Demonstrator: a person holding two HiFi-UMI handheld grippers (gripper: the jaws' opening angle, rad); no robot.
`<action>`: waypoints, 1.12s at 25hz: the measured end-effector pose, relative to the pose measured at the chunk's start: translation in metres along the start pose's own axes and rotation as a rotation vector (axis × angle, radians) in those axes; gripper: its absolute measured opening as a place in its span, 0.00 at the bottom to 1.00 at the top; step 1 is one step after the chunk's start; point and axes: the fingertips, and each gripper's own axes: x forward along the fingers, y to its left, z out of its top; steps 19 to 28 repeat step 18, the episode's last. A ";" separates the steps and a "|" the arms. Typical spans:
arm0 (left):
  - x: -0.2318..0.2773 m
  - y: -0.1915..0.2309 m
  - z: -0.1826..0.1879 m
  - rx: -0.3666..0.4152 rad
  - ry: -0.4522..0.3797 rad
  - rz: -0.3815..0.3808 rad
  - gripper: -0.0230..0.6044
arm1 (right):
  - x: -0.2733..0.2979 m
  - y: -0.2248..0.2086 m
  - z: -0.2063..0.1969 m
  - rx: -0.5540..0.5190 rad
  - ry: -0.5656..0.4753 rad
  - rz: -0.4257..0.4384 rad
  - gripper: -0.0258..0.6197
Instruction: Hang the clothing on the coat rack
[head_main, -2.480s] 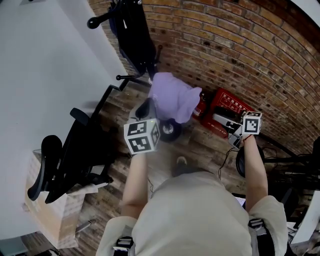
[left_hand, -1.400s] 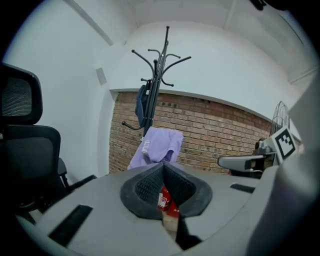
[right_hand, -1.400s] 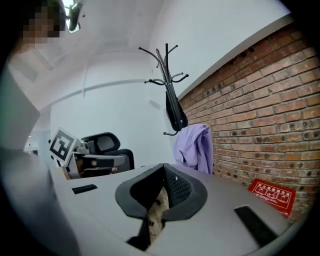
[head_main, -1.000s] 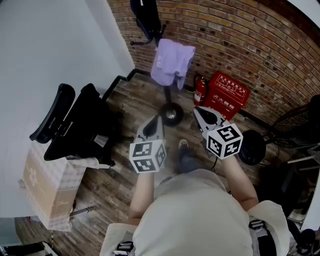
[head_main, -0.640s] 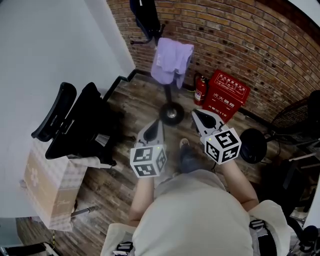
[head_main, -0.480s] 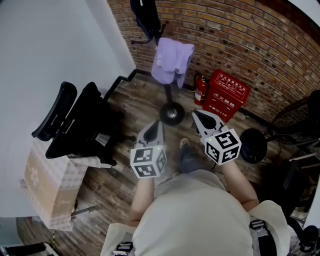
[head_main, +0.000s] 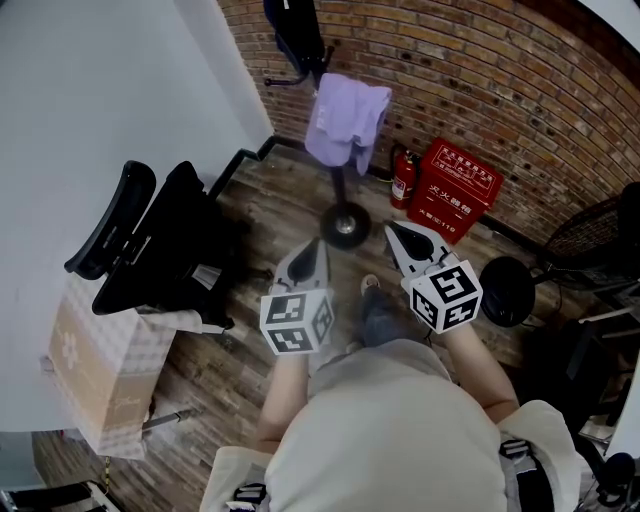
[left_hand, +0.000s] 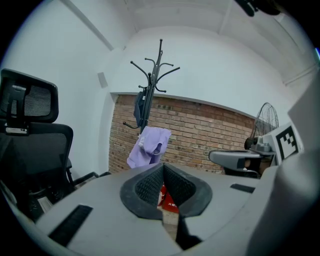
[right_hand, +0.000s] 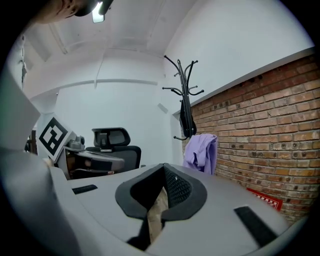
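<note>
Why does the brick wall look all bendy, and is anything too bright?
Head view: the wide lens bows the brick wall into curves, while the purple clothing looks sharp. Left gripper view: dark rounded corners ring the picture, and the coat rack shows crisply against the pale wall. Right gripper view: a ceiling light glares white at the top edge.
</note>
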 end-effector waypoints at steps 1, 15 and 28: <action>0.000 0.000 0.000 0.000 0.000 0.000 0.04 | 0.000 0.001 0.000 0.004 -0.001 0.002 0.04; 0.008 0.000 0.008 -0.001 -0.006 -0.011 0.04 | 0.005 0.002 0.008 0.014 -0.016 0.012 0.04; 0.010 -0.001 0.010 -0.001 -0.010 -0.014 0.04 | 0.007 0.001 0.009 0.016 -0.016 0.015 0.04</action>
